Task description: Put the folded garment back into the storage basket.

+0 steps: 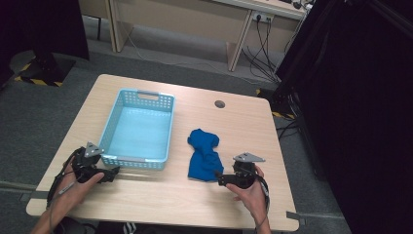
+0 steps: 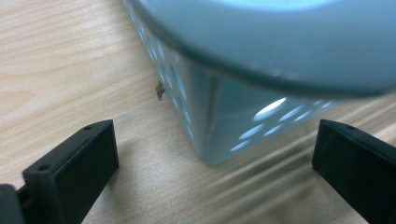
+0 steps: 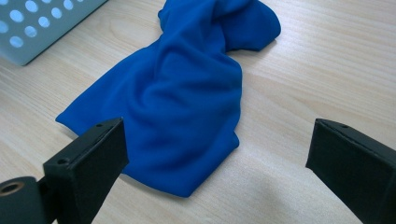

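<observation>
Cloth (image 1: 204, 154), blue and crumpled, lies on the surface (image 1: 234, 126) just right of the basket (image 1: 165, 126), its long axis running near to far. Right gripper (image 1: 220, 179) sits at the cloth's near end, jaws spread wide and empty, the fabric straight ahead between them, so that hand is clearly the nearer one. Left gripper (image 1: 113, 173) waits by the basket's near left corner, jaws wide too, holding nothing. A short push forward looks like the grab.
</observation>
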Available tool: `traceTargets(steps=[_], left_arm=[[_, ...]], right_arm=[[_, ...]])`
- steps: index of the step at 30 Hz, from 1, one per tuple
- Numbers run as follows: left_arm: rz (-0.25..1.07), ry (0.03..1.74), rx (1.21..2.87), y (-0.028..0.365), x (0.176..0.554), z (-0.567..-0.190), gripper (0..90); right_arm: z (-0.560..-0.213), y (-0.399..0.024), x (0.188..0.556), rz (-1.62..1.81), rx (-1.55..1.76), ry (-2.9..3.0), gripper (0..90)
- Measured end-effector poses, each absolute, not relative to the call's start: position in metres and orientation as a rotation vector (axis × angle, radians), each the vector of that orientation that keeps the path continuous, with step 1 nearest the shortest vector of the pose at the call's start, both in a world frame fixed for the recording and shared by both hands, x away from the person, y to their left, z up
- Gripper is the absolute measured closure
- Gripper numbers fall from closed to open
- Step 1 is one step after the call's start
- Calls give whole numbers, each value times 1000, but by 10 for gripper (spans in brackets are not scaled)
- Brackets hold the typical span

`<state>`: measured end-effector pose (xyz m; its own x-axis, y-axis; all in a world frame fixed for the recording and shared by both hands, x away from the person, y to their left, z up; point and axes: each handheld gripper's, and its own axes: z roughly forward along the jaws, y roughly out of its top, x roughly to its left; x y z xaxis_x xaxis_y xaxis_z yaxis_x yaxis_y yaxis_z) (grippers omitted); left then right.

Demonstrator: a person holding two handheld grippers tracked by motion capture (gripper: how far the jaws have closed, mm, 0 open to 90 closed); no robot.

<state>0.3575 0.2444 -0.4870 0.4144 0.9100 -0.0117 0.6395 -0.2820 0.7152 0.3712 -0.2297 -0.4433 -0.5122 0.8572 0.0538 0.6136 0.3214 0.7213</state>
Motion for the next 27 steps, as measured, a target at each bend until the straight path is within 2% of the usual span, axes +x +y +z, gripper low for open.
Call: traceTargets(steps=[27], left_arm=[[536,1309,2027,244,358,-487,0]], right_arm=[[-438,-199,393,1000,1297,2276,62]])
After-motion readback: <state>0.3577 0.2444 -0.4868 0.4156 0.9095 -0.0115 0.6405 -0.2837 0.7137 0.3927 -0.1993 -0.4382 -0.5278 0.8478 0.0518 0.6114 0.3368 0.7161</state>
